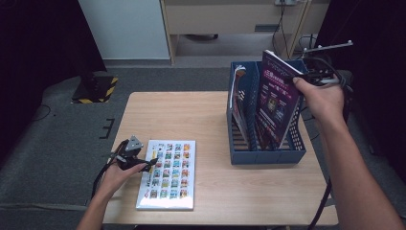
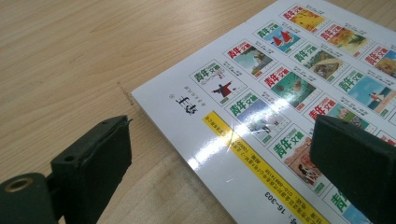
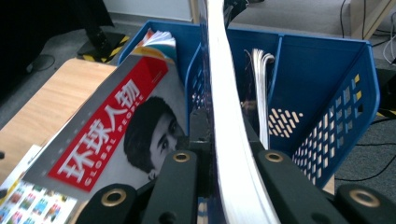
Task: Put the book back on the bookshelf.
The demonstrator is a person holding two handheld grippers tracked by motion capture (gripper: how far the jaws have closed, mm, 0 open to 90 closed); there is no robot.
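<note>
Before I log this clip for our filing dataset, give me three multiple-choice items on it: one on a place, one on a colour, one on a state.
1. Where does the white magazine lie?
A. flat on the table
B. in the rack
C. on the floor

2. What colour is the file rack?
A. red
B. blue
C. grey

3. How is the right gripper?
A. open, empty
B. shut on the purple magazine
C. resting on the table

Answers: 1 A, it lies flat on the table by the left gripper. 2 B, its walls are blue. 3 B, the jaws clamp the purple magazine above the rack.
</note>
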